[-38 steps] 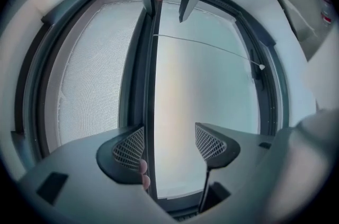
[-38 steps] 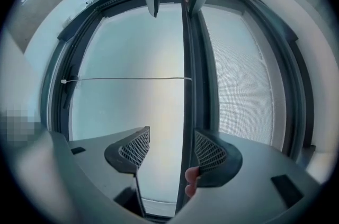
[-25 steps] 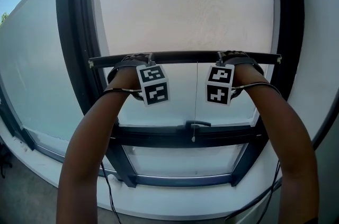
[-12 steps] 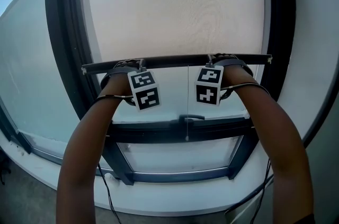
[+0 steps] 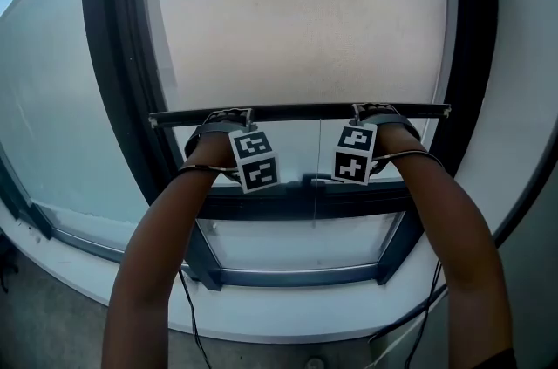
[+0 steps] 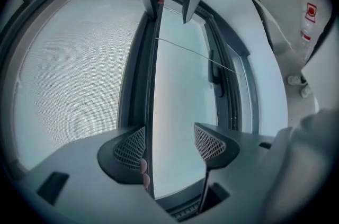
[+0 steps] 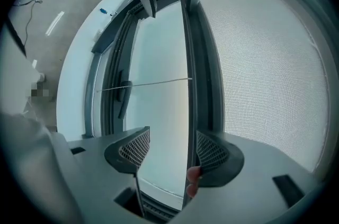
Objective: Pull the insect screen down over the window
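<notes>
Head view: left gripper (image 5: 225, 116) and right gripper (image 5: 377, 111), jaws apart, straddle the pull bar (image 5: 301, 111) of the insect screen (image 5: 296, 18), spaced wide, likely so it drops level.

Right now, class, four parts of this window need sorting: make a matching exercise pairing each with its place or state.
Things:
1. mesh
2. bar
3. cord
4. handle

Places or states:
A. hangs between the left tool and the right tool
B. dark, on the frame below the bar
C. runs between each tool's open jaws
D. pale, stretched above the bar

Pairs: 1-D, 2-C, 3-A, 4-B
</notes>
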Motion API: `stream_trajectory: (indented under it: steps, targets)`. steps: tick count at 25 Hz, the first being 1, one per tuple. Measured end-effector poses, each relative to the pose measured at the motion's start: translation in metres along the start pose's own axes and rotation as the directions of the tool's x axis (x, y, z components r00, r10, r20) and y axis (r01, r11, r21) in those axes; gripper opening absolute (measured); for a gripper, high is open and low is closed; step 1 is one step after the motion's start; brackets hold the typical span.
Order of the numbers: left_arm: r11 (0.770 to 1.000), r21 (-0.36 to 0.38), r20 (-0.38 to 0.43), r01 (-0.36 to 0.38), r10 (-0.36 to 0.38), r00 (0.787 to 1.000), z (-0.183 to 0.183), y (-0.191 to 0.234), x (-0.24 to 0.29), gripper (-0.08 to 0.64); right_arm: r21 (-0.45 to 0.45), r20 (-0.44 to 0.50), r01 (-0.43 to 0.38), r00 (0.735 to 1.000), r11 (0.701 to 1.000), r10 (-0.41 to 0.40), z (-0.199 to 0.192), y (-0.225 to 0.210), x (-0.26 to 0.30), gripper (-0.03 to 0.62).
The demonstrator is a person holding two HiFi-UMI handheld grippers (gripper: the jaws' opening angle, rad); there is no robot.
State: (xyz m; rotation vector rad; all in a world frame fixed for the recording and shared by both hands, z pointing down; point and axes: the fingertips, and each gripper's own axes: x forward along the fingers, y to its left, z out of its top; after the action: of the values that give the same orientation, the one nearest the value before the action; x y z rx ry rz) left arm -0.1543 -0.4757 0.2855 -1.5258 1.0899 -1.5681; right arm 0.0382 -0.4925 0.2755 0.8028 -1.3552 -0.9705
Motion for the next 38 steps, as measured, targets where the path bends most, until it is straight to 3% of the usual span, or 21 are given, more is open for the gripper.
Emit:
stream_trajectory:
  steps: [5, 10, 27, 38]
  targets:
    - [0.998, 0.017, -0.002, 0.055, -0.055, 0.998, -0.004, -0.043, 0.020, 0.293, -0.008, -0.004, -0.048, 0.999, 0.999, 0.048, 0.005, 0.042, 0.019, 0.259]
    - [0.999, 0.020, -0.001, 0.040, -0.040, 0.999, -0.005, -0.100, 0.048, 0.293, 0.026, 0.021, -0.021, 1.000, 0.999, 0.020, 0.010, 0.104, 0.046, 0.259]
    - [0.986, 0.002, 0.035, 0.169, -0.169, 0.985, -0.004, -0.109, 0.049, 0.291, -0.001, 0.010, -0.123, 0.992, 0.992, 0.123, 0.010, 0.107, 0.046, 0.258]
    - [0.969, 0.017, 0.039, 0.246, -0.247, 0.968, -0.004, -0.173, 0.070, 0.291, -0.034, -0.017, -0.203, 0.979, 0.979, 0.202, 0.010, 0.170, 0.069, 0.258]
